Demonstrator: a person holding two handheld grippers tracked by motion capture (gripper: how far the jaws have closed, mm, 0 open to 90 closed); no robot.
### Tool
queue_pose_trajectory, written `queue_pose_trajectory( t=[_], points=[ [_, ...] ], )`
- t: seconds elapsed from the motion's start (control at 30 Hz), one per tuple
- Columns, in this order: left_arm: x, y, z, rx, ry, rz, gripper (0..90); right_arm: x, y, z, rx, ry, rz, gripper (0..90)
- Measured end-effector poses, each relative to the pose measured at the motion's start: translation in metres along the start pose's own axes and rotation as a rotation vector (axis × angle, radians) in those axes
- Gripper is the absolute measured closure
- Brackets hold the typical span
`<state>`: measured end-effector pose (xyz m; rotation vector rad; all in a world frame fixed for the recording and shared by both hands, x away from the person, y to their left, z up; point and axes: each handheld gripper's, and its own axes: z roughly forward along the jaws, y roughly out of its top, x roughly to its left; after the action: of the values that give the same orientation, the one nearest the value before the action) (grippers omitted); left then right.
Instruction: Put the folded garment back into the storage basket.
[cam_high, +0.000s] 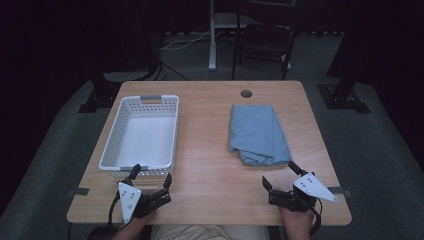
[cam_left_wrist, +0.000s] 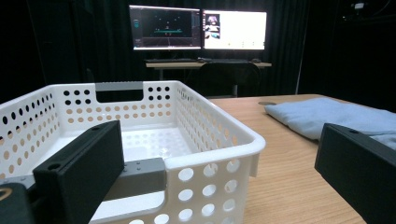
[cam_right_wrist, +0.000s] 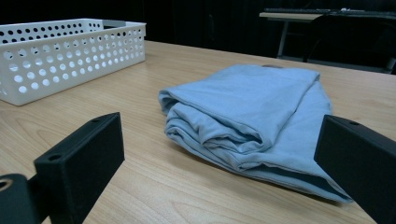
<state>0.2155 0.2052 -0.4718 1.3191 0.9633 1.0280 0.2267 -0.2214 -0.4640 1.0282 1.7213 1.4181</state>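
Wooden table (cam_high: 210, 165) bearing a folded light-blue cloth (cam_high: 258, 134) right of centre, a perforated white plastic basket (cam_high: 141, 131) with grey handles well apart to its left; right gripper (cam_high: 281, 174) just short of the cloth, left gripper (cam_high: 151, 176) at the basket's near end, jaws of both spread wide, nothing grasped.

I stood in a dark lab: black curtains (cam_left_wrist: 303, 46), two lit monitors (cam_left_wrist: 198, 27) on a desk (cam_left_wrist: 205, 64), a chair (cam_high: 264, 42).

Folded blue cloth (cam_high: 258, 134) beside basket (cam_high: 141, 165)
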Motion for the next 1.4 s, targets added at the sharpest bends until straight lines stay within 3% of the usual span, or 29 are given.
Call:
queue_pose_trajectory(
  t=[0.5, 0.8, 1.4],
  points=[
    [0.0, 0.0, -0.001, -0.005, -0.004, 0.001, 2.7, 0.001, 0.0, 0.003, 0.062, -0.025, -0.001, 2.2],
    [0.0, 0.0, -0.001, -0.007, -0.008, 0.0, 2.6, -0.001, 0.008, -0.003, 0.105, 0.003, 0.021, 4.2],
    [0.0, 0.0, -0.001, -0.004, -0.011, 0.002, 2.7, -0.008, 0.029, -0.019, 0.084, -0.018, 0.029, 5.3]
  ],
)
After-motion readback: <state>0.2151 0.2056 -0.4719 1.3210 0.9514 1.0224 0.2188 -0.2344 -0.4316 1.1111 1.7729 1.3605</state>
